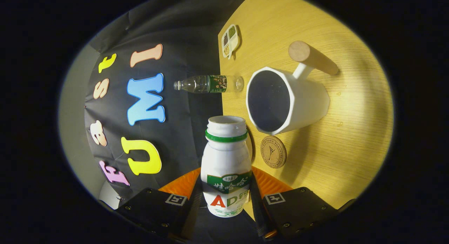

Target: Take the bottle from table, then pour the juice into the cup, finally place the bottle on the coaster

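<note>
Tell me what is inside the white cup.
The white cup shows a dark interior with no visible liquid; its bottom is in shadow. The jaws of the gripper are shut on the bottle.

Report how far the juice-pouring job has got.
Done: the white plastic juice bottle with a green neck ring, uncapped, is off the table, clamped in the gripper. In hand: the view is rolled sideways, so its mouth points near the white faceted mug with a wooden handle; no stream shows. Left: finishing the pour, then standing it on the round cork coaster.
</note>
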A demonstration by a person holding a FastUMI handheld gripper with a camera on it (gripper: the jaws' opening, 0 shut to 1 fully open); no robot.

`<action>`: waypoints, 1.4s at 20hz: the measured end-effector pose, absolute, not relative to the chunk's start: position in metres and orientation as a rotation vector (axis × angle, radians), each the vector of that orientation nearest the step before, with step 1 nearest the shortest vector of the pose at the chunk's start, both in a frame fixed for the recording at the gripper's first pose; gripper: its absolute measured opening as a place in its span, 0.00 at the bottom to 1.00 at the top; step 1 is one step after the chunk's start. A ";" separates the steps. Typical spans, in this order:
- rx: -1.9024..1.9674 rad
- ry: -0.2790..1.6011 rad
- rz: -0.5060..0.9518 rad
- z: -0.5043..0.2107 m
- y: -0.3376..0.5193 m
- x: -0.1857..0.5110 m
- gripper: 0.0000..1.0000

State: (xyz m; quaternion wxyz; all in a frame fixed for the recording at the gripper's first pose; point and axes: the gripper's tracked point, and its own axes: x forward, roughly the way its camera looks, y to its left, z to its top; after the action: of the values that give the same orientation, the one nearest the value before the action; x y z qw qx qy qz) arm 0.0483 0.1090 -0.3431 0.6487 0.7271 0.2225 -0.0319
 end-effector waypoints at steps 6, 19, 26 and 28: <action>1.682 0.512 -0.077 -0.339 0.110 0.055 0.66; 1.698 0.520 -0.080 -0.332 0.117 0.057 0.66; 1.706 0.516 -0.092 -0.329 0.115 0.061 0.66; 1.719 0.511 -0.104 -0.330 0.113 0.063 0.66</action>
State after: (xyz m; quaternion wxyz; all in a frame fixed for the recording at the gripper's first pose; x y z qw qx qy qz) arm 0.0626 0.1127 -0.3298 0.6231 0.7485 0.2223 -0.0452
